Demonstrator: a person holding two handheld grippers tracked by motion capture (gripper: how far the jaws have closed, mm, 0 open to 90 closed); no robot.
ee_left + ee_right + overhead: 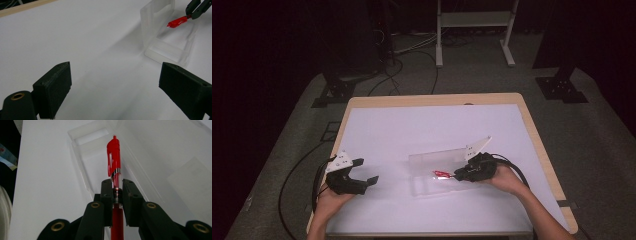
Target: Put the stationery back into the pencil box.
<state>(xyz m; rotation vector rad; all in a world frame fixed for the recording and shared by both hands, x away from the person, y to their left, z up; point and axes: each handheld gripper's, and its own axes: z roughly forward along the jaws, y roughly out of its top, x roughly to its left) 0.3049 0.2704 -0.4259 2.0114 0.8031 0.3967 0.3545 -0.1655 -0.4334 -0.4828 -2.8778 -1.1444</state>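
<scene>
Red plastic pen point(114, 162), light, stiff and slippery, sits pinched at its middle in your right claw point(117, 192) over the clear plastic case point(162, 37) on the white bench point(422, 130), while your left claw point(112, 85) waits open.

1. The surface point(362, 102) has a light wood edge, and most of its top is under a white sheet point(437, 130).
2. Grey carpet floor point(602, 150) all around it.
3. Black cables point(412, 60) snake across the floor behind.
4. A white metal frame point(474, 20) stands at the back.
5. Black stand bases point(562, 90) sit on both sides, pretty dark back there.
</scene>
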